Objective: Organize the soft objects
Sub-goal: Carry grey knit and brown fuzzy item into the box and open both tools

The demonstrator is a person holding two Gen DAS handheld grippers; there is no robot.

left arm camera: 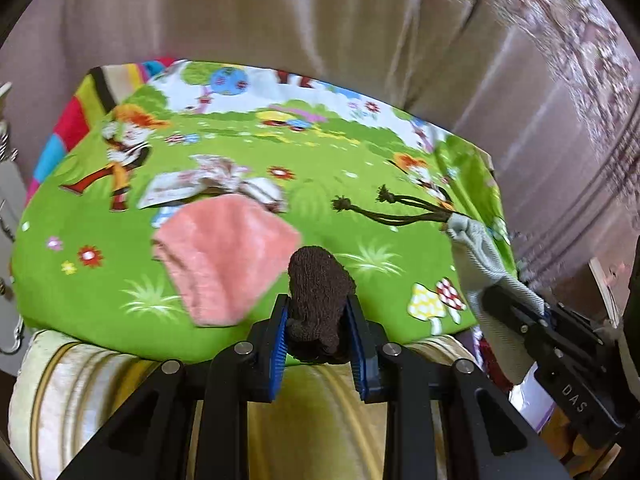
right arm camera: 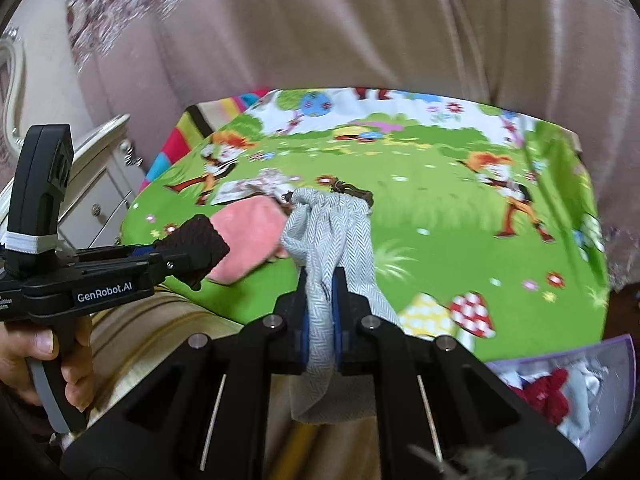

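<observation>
Nearest in the left wrist view, the left tool [left arm camera: 318, 320] pinches a dark brown knitted roll, probably a sock [left arm camera: 320, 300], between its blue pads; the roll stands upright, its rounded end poking out beyond the fingertips. In the right wrist view, the right tool [right arm camera: 320, 312] is pressed together on a pale grey herringbone drawstring pouch [right arm camera: 328, 232]. The cloth's long axis runs along the fingers, with the gathered mouth forward and its dark brown cords [left arm camera: 396, 208] trailing onto the surface ahead.

Both loads hang just past the near edge of a bright green cartoon-printed cloth [left arm camera: 240, 148] spread over a cushioned seat or bed. Just ahead and left of the brown roll lies a pink fluffy folded towel [left arm camera: 224, 252], and behind it a small white and brown patterned cloth [left arm camera: 216, 184]. Mauve curtains [left arm camera: 280, 20] hang at the back.

The pouch mouth lies to the right of the brown roll and points away from it. I judge the roll is meant for the pouch, so the mouth must turn toward the left tool, the nearer one to the remaining soft things.
</observation>
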